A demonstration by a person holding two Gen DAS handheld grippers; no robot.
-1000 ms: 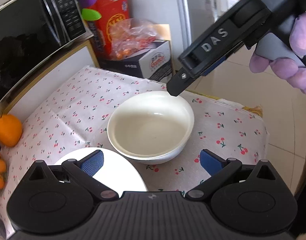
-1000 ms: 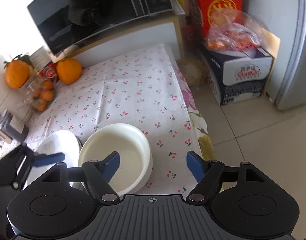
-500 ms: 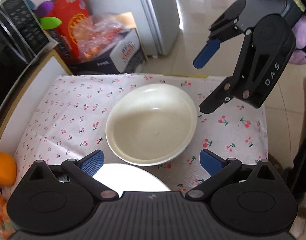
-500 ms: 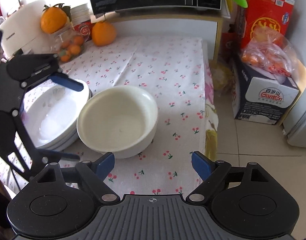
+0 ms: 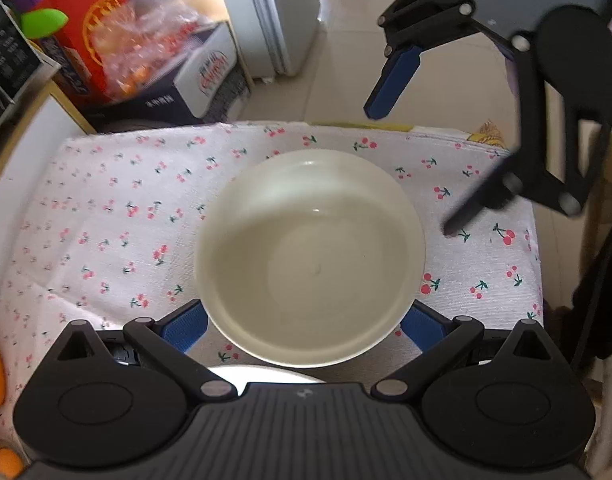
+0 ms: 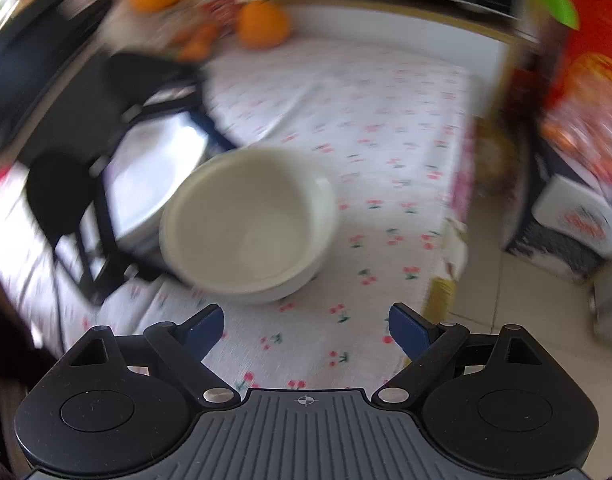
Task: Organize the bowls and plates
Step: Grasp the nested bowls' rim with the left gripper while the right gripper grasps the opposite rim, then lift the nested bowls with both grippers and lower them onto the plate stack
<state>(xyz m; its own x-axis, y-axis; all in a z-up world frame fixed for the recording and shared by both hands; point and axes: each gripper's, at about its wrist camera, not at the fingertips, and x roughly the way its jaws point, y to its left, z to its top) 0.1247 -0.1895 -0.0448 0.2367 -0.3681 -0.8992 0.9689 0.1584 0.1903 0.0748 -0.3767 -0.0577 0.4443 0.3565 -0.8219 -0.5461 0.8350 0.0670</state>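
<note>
A cream bowl (image 5: 309, 256) (image 6: 250, 220) stands upright on the cherry-print cloth (image 5: 118, 208). My left gripper (image 5: 304, 328) is open, and the bowl's near half sits between its blue pads (image 5: 186, 328); I cannot tell if they touch it. A white plate (image 5: 258, 372) (image 6: 154, 176) lies just behind the bowl, mostly hidden under the left gripper (image 6: 106, 160). My right gripper (image 6: 306, 328) (image 5: 425, 152) hovers off the bowl's far right side. Its jaws are opening, with only cloth between them.
Oranges (image 6: 262, 24) and a microwave sit at the cloth's far end. Beyond the table edge, a red box (image 5: 86, 28), a bag of oranges on a carton (image 5: 210, 76) and a fridge (image 5: 282, 12) stand on the tiled floor.
The left gripper has slid forward, so the bowl now lies between its fingers. The right gripper has rolled, drawn back from the bowl's rim and spread wider.
</note>
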